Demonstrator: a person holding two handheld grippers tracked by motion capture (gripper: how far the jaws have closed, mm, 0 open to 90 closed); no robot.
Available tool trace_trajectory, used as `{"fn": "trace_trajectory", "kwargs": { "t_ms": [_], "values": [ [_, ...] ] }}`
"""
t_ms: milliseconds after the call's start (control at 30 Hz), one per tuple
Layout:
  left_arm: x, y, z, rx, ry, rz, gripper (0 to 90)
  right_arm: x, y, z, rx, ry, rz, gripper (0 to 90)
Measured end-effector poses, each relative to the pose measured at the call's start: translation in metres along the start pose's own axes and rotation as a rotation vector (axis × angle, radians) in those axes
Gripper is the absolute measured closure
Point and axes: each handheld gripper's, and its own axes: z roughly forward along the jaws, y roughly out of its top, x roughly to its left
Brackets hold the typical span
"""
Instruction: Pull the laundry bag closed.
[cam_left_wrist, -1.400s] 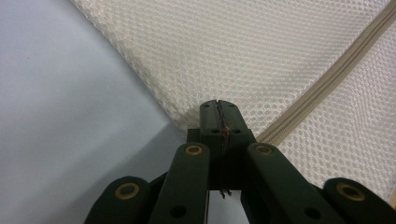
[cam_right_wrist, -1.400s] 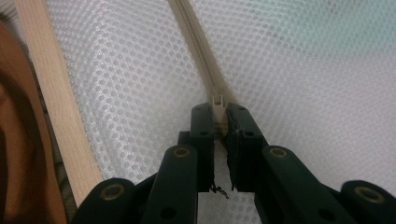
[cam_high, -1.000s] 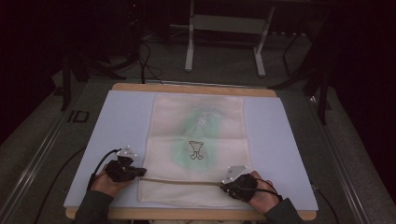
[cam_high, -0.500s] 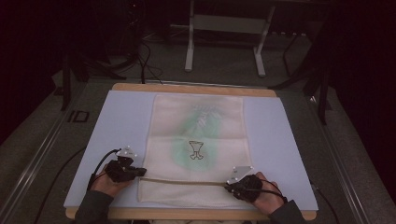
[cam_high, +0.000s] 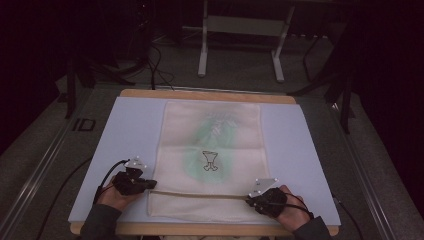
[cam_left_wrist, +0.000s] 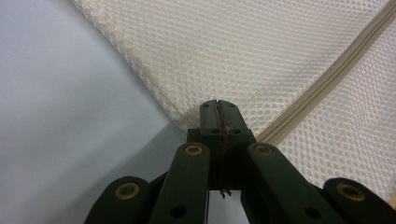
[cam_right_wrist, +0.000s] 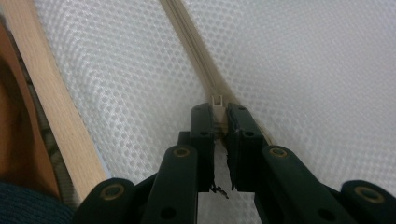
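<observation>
A cream mesh bag (cam_high: 212, 130) lies flat on the pale blue table top (cam_high: 130, 130), with something green and a small black figure (cam_high: 210, 161) showing through it. Its beige zipper (cam_high: 200, 194) runs across the near end. My left gripper (cam_high: 150, 186) is at the bag's near left edge, jaws shut on the mesh edge (cam_left_wrist: 187, 109) beside the zipper's end (cam_left_wrist: 327, 79). My right gripper (cam_high: 251, 199) is at the zipper's right part, jaws shut on the cream zipper pull (cam_right_wrist: 217, 100).
The table's wooden rim (cam_high: 200, 230) runs along the near side and passes close to the right gripper as a wooden strip (cam_right_wrist: 51, 107). A white metal stand (cam_high: 240, 30) and cables (cam_high: 155, 65) are on the dark floor beyond the table.
The right gripper has slid a little to the right along the zipper line. The left gripper and the bag have stayed where they were.
</observation>
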Motion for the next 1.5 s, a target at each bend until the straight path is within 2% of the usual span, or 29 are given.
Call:
{"fn": "trace_trajectory", "kwargs": {
  "t_ms": [267, 600, 633, 967, 1500],
  "values": [
    [-0.001, 0.000, 0.000, 0.003, 0.005, 0.009, 90.0, -0.003, -0.004, -0.005, 0.008, -0.009, -0.018, 82.3],
    [-0.001, 0.000, 0.000, 0.003, 0.004, 0.007, 90.0, -0.012, -0.007, -0.013, 0.011, 0.006, -0.034, 82.3],
    [0.000, 0.000, 0.000, 0.003, 0.003, 0.008, 90.0, -0.014, -0.008, -0.014, 0.001, 0.019, -0.031, 82.3],
    [0.000, 0.000, 0.000, 0.004, 0.003, 0.010, 90.0, -0.018, -0.010, -0.018, 0.015, 0.020, -0.050, 82.3],
    [0.000, 0.001, 0.000, 0.004, 0.002, 0.010, 90.0, -0.024, -0.014, -0.026, -0.002, 0.032, -0.041, 82.3]
  ]
}}
